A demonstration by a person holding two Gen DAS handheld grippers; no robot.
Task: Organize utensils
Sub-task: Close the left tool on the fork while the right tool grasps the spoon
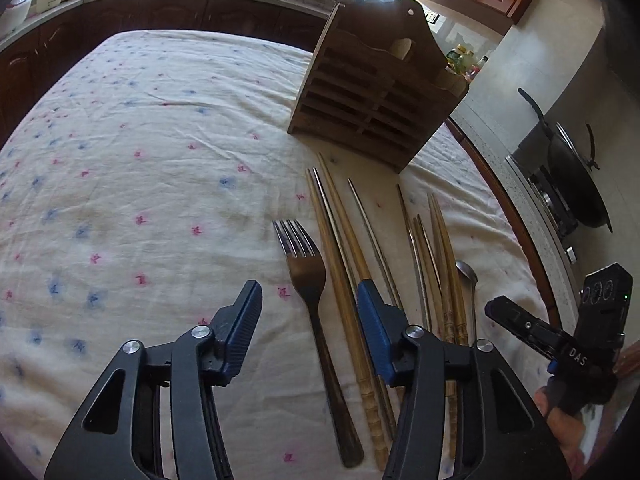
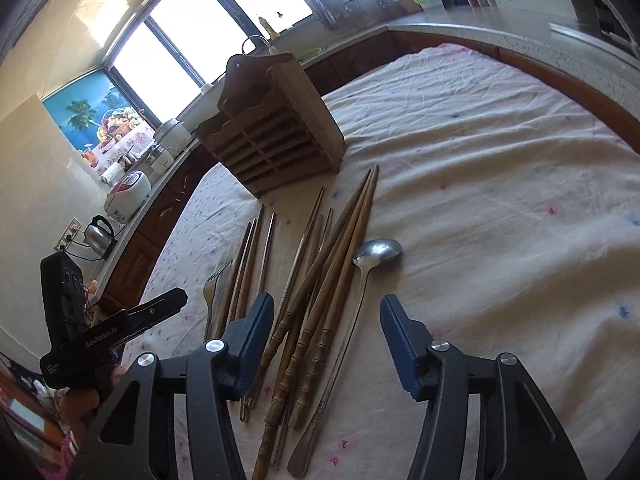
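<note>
A wooden slatted utensil holder (image 1: 372, 92) stands on the flowered tablecloth (image 1: 140, 160); it also shows in the right wrist view (image 2: 276, 128). In front of it lie a metal fork (image 1: 308, 280), several wooden and metal chopsticks (image 1: 344, 264) and a metal spoon (image 1: 468, 280). My left gripper (image 1: 310, 300) is open, hovering over the fork's handle. My right gripper (image 2: 326, 312) is open above the spoon (image 2: 376, 252) and the wooden chopsticks (image 2: 320, 304). The fork (image 2: 214, 284) lies at the left of the row. Each gripper holds nothing.
A counter runs around the table, with a black wok (image 1: 576, 176) on a stove at the right, a rice cooker (image 2: 128, 194) and a kettle (image 2: 98, 236) at the left. The right gripper's body (image 1: 560, 332) shows at the left view's right edge.
</note>
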